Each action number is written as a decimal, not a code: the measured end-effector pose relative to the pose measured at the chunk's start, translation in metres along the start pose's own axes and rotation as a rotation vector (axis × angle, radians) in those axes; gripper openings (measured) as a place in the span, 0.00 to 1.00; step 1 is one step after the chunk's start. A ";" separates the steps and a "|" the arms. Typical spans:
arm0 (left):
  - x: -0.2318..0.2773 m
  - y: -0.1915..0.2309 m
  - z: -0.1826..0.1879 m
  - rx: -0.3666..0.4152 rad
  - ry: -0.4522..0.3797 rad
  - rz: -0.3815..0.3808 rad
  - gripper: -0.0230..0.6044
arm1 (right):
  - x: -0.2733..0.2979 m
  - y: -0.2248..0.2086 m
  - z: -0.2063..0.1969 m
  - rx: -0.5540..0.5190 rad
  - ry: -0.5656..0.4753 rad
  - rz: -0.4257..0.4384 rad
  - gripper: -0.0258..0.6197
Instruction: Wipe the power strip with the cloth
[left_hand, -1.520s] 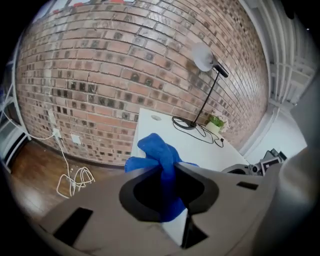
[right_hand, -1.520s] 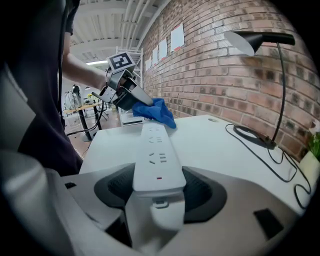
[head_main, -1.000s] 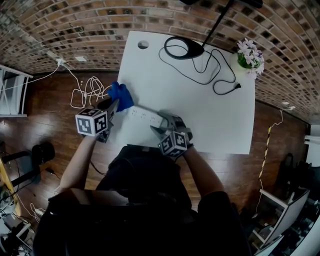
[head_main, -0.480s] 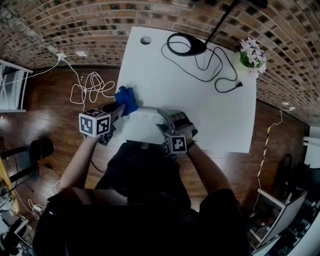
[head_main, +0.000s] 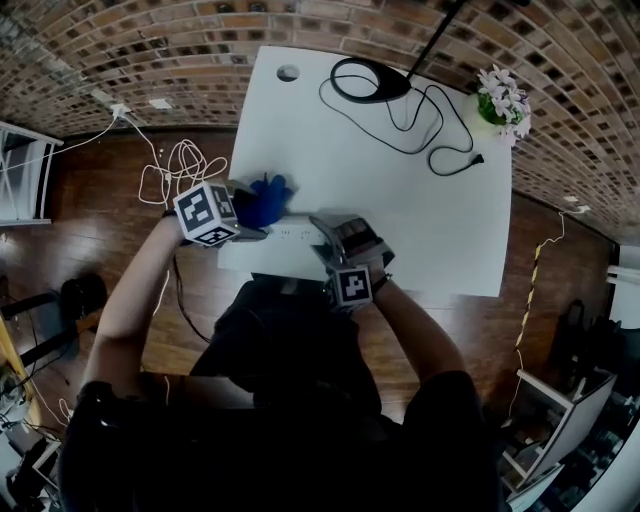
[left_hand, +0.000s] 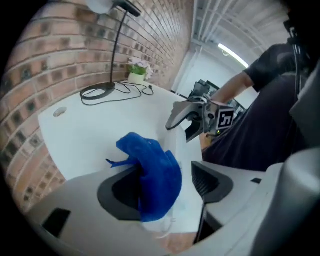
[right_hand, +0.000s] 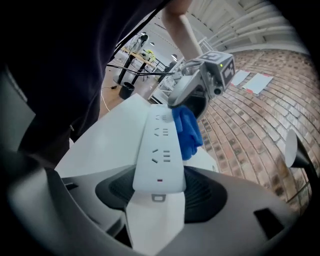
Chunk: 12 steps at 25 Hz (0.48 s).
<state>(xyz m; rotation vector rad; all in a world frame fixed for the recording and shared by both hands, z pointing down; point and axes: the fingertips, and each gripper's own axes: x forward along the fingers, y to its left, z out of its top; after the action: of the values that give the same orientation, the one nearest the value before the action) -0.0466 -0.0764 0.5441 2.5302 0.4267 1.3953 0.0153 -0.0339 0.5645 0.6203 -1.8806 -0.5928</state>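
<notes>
Spreading wide just now, the jaws of the left gripper (left_hand: 167, 192) no longer pinch the blue cloth (head_main: 265, 198), which hangs bunched between them against one pad, at the left end of the power strip (right_hand: 157, 155). A second ago that gripper sat further left, off the edge of the white surface (head_main: 380, 190); it has since swung in and rolled. The right gripper (right_hand: 157, 192) has its jaws clamped on the strip's right end. With the cloth loose, wiping likely needs a fresh grip.
</notes>
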 end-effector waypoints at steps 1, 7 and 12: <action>0.007 0.002 -0.003 0.032 0.047 0.000 0.54 | 0.000 0.001 0.002 -0.009 -0.001 0.001 0.44; 0.033 -0.003 -0.010 0.070 0.142 -0.047 0.54 | 0.000 0.002 0.001 -0.021 0.010 -0.004 0.44; 0.033 -0.015 -0.002 0.100 0.173 -0.030 0.50 | -0.001 0.002 -0.001 -0.004 0.017 -0.013 0.44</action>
<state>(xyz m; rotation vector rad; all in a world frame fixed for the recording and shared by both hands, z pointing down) -0.0332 -0.0502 0.5662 2.4776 0.5767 1.6262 0.0166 -0.0317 0.5657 0.6333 -1.8609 -0.5976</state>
